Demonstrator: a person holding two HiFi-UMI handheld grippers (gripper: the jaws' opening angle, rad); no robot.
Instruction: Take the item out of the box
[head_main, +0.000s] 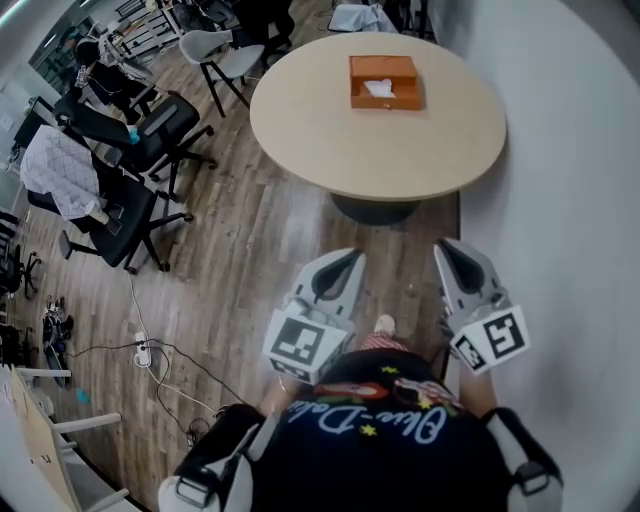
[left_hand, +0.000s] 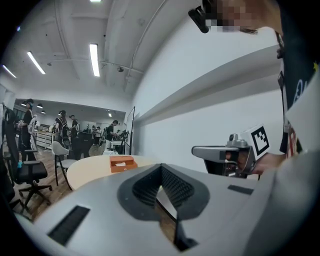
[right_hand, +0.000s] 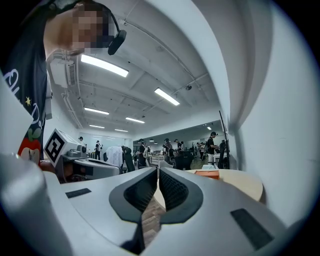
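An open orange box (head_main: 385, 82) sits on the far side of a round beige table (head_main: 330, 125), with a white item (head_main: 379, 88) lying inside it. The same box (left_hand: 122, 163) shows small in the left gripper view, and its orange edge (right_hand: 207, 174) shows in the right gripper view. My left gripper (head_main: 352, 256) and right gripper (head_main: 447, 246) are held close to my body, well short of the table, over the wooden floor. Both have their jaws shut with nothing between them.
Black office chairs (head_main: 140, 135) and a white chair (head_main: 222, 55) stand left of the table. A white wall (head_main: 570, 200) runs along the right. Cables and a power strip (head_main: 142, 350) lie on the floor at the left. Several people stand far back in the room (left_hand: 65, 127).
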